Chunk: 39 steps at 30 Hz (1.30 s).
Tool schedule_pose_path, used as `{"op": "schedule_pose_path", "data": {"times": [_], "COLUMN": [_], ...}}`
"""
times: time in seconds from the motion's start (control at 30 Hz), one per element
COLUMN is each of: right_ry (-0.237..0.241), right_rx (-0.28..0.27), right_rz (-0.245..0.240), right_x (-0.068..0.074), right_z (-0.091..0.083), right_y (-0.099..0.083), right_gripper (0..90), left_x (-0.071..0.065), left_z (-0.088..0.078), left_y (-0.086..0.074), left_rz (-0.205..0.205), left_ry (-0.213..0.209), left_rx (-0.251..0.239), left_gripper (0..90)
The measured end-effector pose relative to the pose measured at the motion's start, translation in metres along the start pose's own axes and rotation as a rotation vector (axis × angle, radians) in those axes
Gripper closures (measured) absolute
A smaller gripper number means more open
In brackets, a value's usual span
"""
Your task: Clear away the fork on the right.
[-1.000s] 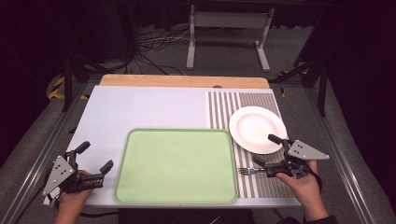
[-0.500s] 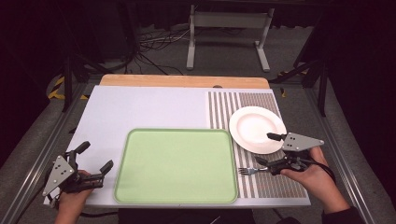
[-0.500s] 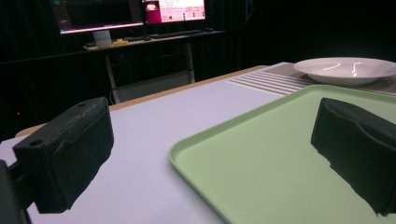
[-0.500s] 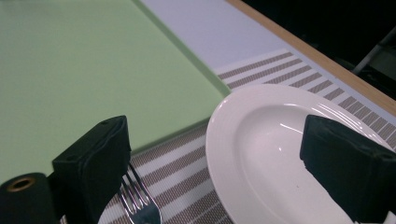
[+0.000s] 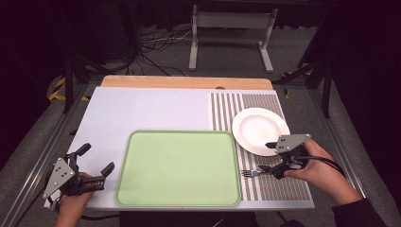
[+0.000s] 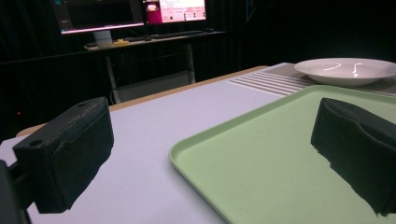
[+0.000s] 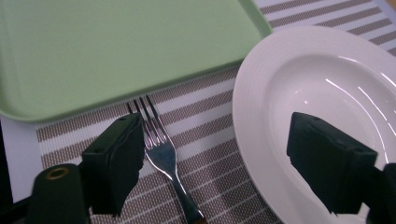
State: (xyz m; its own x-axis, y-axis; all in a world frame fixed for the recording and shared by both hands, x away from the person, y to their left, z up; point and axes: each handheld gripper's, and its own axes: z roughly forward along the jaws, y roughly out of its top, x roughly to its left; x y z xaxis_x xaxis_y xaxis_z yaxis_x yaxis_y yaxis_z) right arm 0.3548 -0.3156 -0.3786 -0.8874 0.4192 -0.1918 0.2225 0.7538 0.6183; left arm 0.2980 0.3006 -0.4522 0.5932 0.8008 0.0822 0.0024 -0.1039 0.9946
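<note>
High view: I see my left gripper spread wide, empty, beside the green tray. On the striped mat lies a fork, just beside my right gripper, spread apart near the white plate.

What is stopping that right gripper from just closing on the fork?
Nothing visible. The right gripper is open, and the fork lies bare on the striped mat between its jaws, close beside one of them. The white plate sits to one side, under the other jaw.
</note>
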Motion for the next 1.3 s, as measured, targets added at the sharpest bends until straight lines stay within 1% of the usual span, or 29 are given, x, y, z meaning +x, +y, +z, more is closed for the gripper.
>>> {"op": "schedule_pose_path", "data": {"times": [0.03, 0.13, 0.23, 0.37, 0.5, 0.53, 0.63, 0.73, 0.77, 0.8, 0.9, 0.93, 1.23, 1.3], "right_ry": [0.002, 0.027, 0.032, 0.06, 0.082, 0.082, 0.104, 0.113, 0.113, 0.117, 0.135, 0.138, 0.172, 0.171], "right_rx": [0.024, 0.063, 0.109, 0.156, 0.187, 0.187, 0.223, 0.251, 0.251, 0.263, 0.303, 0.308, 0.384, 0.392], "right_rz": [-0.012, -0.029, -0.058, -0.083, -0.099, -0.099, -0.12, -0.132, -0.132, -0.143, -0.151, -0.16, -0.181, -0.189], "right_x": [-0.001, -0.002, -0.003, -0.003, -0.006, -0.006, -0.007, -0.007, -0.007, -0.007, -0.006, -0.007, -0.007, -0.007], "right_z": [0.001, 0.002, 0.004, 0.007, 0.009, 0.009, 0.011, 0.012, 0.012, 0.013, 0.015, 0.016, 0.019, 0.019], "right_y": [0.0, 0.001, 0.001, 0.0, 0.0, 0.0, 0.0, 0.001, 0.001, 0.001, 0.001, 0.001, -0.001, -0.001], "right_gripper": [19.5, 19.0, 18.3, 18.2, 18.1, 18.1, 18.0, 17.6, 17.6, 17.6, 17.5, 17.5, 18.1, 18.3], "left_x": [0.0, 0.0, 0.0, 0.0, 0.0, 0.0, 0.0, 0.0, 0.0, 0.0, 0.0, 0.0, 0.0, 0.0], "left_z": [0.0, 0.0, 0.0, 0.0, 0.0, 0.0, 0.0, 0.0, 0.0, 0.0, 0.0, 0.0, 0.0, 0.0], "left_y": [0.0, 0.0, 0.0, 0.0, 0.0, 0.0, 0.0, 0.0, 0.0, 0.0, 0.0, 0.0, 0.0, 0.0], "left_rz": [0.0, -0.001, 0.0, -0.001, -0.003, -0.003, -0.002, -0.003, -0.002, -0.002, -0.002, -0.001, -0.001, -0.001], "left_ry": [-0.001, -0.001, -0.002, 0.0, -0.001, -0.001, -0.001, -0.001, -0.001, -0.001, -0.002, -0.001, -0.001, -0.003], "left_rx": [-0.002, 0.001, 0.0, -0.001, -0.003, -0.003, -0.004, -0.004, -0.003, -0.004, -0.004, -0.003, -0.003, -0.003], "left_gripper": [0.0, 0.0, 0.0, 0.0, 0.0, 0.0, 0.0, 0.0, 0.0, 0.0, 0.0, 0.0, 0.0, 0.0]}}
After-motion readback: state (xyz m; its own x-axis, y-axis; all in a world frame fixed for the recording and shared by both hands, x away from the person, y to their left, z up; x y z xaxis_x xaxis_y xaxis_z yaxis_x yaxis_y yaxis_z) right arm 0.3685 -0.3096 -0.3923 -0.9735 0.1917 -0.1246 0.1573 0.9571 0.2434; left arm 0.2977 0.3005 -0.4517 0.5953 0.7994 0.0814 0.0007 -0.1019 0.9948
